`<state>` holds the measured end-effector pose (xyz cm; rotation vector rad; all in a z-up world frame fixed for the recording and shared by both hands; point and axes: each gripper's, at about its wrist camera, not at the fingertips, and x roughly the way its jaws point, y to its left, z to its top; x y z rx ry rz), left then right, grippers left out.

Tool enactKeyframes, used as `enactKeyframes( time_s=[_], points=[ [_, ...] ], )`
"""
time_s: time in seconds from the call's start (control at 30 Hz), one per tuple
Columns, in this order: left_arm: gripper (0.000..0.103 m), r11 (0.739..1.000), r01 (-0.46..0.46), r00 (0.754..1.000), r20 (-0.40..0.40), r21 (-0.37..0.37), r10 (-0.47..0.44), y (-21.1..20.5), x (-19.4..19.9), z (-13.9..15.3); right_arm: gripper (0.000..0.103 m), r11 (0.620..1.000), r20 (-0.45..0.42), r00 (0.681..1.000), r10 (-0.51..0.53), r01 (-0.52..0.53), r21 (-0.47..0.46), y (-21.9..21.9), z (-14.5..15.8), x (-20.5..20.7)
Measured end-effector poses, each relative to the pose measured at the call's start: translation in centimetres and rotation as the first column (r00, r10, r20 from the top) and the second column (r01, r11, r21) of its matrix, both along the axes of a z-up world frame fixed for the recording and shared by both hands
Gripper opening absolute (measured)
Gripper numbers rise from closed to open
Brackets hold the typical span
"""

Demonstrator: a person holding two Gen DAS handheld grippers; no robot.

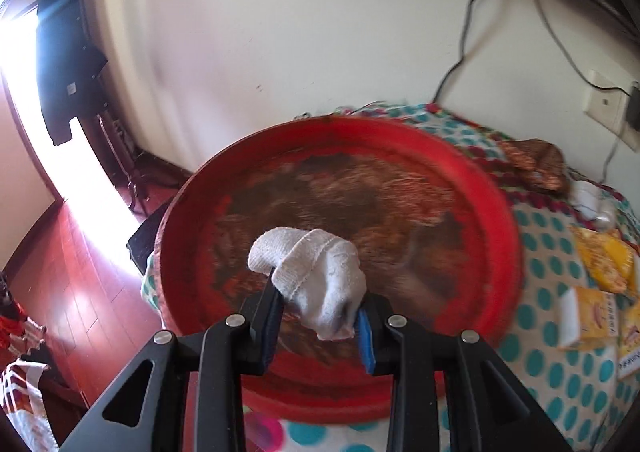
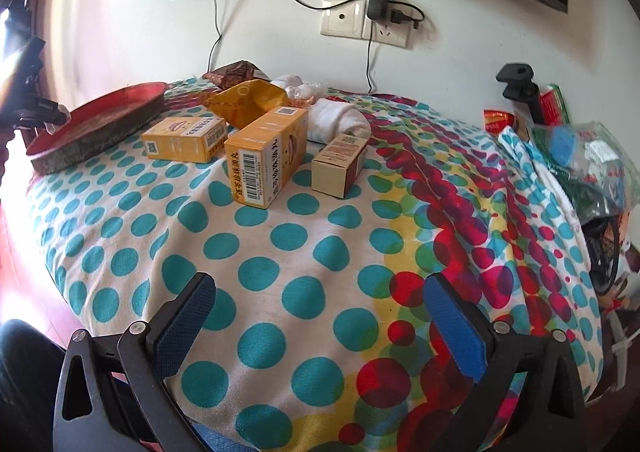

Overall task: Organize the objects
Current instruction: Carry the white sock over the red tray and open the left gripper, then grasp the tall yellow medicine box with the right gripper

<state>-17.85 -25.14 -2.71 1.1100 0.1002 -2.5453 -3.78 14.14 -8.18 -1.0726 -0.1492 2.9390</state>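
Dangling white sock (image 1: pixel 316 276) between left tool (image 1: pixel 320 326) pads

Dotted bedspread (image 2: pixel 256 252), red tray (image 2: pixel 100 111), yellow boxes (image 2: pixel 264 155), rolled socks (image 2: pixel 340 119)

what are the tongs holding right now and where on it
The left tongs pinch a rolled white sock by its lower end, over the red tray. The right tongs are open and hold nothing.

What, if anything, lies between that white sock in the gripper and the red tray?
Nothing visible. The left gripper is shut on the white sock, holding it above the red tray, whose inside shows no objects.
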Motion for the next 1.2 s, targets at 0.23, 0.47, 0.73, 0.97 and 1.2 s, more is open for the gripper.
enactKeyframes(
  time_s=[0.23, 0.47, 0.73, 0.97, 1.2],
  points=[
    [0.032, 1.000, -0.020, 0.999, 0.046, 0.015, 0.019, -1.9, -2.3, -2.1, 0.103, 0.999, 0.012, 1.000, 0.019, -0.019, 0.033, -0.5, -0.6, -0.2],
    [0.032, 0.999, -0.030, 0.997, 0.067, 0.031, 0.028, -1.9, -3.2, -3.6, 0.103, 0.999, 0.009, 1.000, 0.021, -0.021, 0.041, -0.5, -0.6, -0.3],
    [0.036, 0.998, -0.041, 0.996, 0.080, 0.052, 0.037, -2.1, -3.5, -4.4, 0.103, 0.999, 0.013, 1.000, 0.025, -0.025, 0.031, -0.5, -0.7, -0.4],
    [0.079, 0.995, -0.031, 0.999, -0.016, 0.090, 0.033, -2.2, -0.2, -2.1, 0.103, 1.000, 0.024, 1.000, 0.020, -0.020, 0.007, -0.1, 0.6, -1.0],
    [0.085, 0.981, 0.195, 0.929, -0.323, 0.016, -0.180, 7.0, 13.4, 2.5, 0.103, 0.998, 0.041, 0.999, -0.032, 0.034, -0.056, 1.0, 2.2, -2.5]
  ],
)
